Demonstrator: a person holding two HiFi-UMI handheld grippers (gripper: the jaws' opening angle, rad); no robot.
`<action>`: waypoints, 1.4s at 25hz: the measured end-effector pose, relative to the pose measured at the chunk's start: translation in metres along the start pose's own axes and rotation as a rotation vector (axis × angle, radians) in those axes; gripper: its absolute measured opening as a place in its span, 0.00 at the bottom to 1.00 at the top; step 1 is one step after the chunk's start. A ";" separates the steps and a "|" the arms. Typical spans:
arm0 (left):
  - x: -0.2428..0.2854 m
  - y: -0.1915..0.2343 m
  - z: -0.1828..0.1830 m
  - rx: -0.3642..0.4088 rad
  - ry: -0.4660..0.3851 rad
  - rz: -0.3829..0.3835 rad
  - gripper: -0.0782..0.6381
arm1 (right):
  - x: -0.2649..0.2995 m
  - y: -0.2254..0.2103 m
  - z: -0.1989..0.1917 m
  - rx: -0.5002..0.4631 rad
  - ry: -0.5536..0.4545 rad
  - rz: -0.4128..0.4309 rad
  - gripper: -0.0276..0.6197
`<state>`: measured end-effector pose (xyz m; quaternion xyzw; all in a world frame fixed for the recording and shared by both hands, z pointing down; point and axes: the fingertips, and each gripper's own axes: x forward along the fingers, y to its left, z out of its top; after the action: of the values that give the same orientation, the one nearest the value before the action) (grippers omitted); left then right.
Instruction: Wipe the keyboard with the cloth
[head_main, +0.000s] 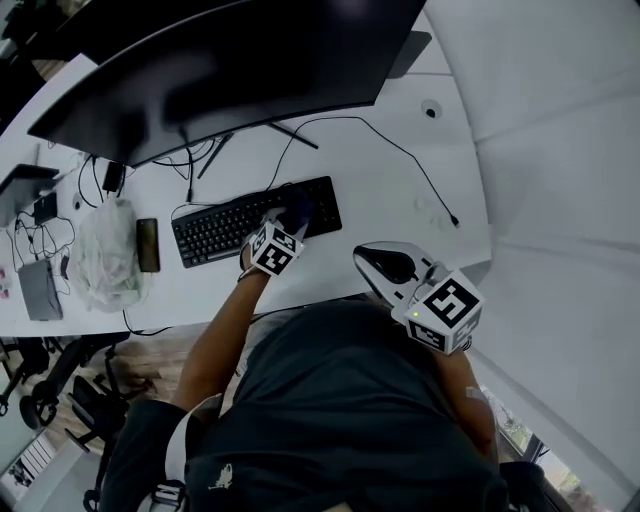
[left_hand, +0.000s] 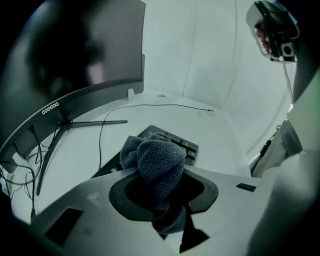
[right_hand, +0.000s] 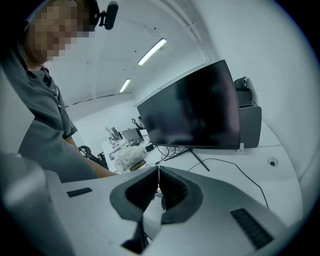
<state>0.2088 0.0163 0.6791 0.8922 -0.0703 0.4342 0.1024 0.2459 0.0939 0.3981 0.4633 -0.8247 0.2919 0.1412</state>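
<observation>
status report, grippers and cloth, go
Left gripper shut on cloth, over keyboard's right end. Right gripper shut, empty, off to the side. Nothing blocking the keyboard.

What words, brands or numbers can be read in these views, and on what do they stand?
"coocaa": on the lower edge of the monitor, seen in the left gripper view.
Key legends on the keyboard: too small to read.
Nothing else legible in any view.

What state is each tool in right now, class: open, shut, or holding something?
Left tool: shut on the cloth, at the keyboard.
Right tool: shut, holding nothing.
</observation>
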 end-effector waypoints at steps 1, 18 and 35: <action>-0.005 -0.011 -0.011 -0.011 0.004 -0.009 0.26 | -0.002 -0.002 -0.001 0.008 -0.004 -0.007 0.06; 0.029 -0.045 0.034 0.167 0.072 -0.078 0.26 | -0.017 -0.009 -0.014 0.056 -0.009 -0.020 0.06; 0.016 -0.075 0.007 0.267 0.094 -0.339 0.26 | 0.009 0.005 -0.022 0.011 0.062 0.059 0.06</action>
<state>0.2401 0.0871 0.6789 0.8757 0.1439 0.4572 0.0581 0.2359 0.1036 0.4184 0.4304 -0.8315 0.3148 0.1556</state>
